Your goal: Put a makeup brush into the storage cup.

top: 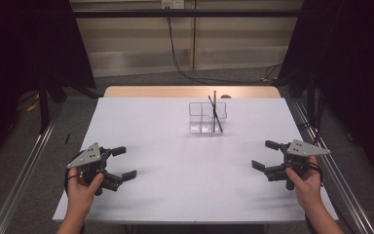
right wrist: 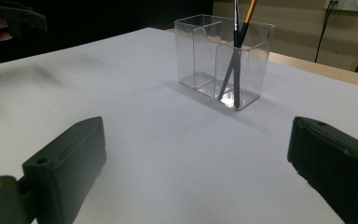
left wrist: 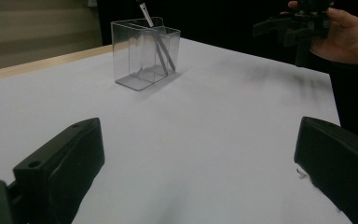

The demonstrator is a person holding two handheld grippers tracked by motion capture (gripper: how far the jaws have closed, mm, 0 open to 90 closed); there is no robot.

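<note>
A clear plastic holder (top: 207, 117) with compartments stands on the white table (top: 175, 146) toward the far middle. Two thin brushes (top: 215, 113) lean crossed in its right-hand compartment; one has an orange handle (right wrist: 250, 12). In the left gripper view the holder (left wrist: 143, 53) sits far ahead. My left gripper (top: 121, 163) hovers open near the front left, nothing between its jaws. My right gripper (top: 265, 155) is open at the front right, also empty. Each is held by a hand.
The white sheet covers the table, with a wooden strip (top: 190, 91) showing at the far edge. Metal rails (top: 24, 170) run along both sides. Cables (top: 185, 68) trail over the grey floor behind. Dark curtains (top: 24, 44) flank the space.
</note>
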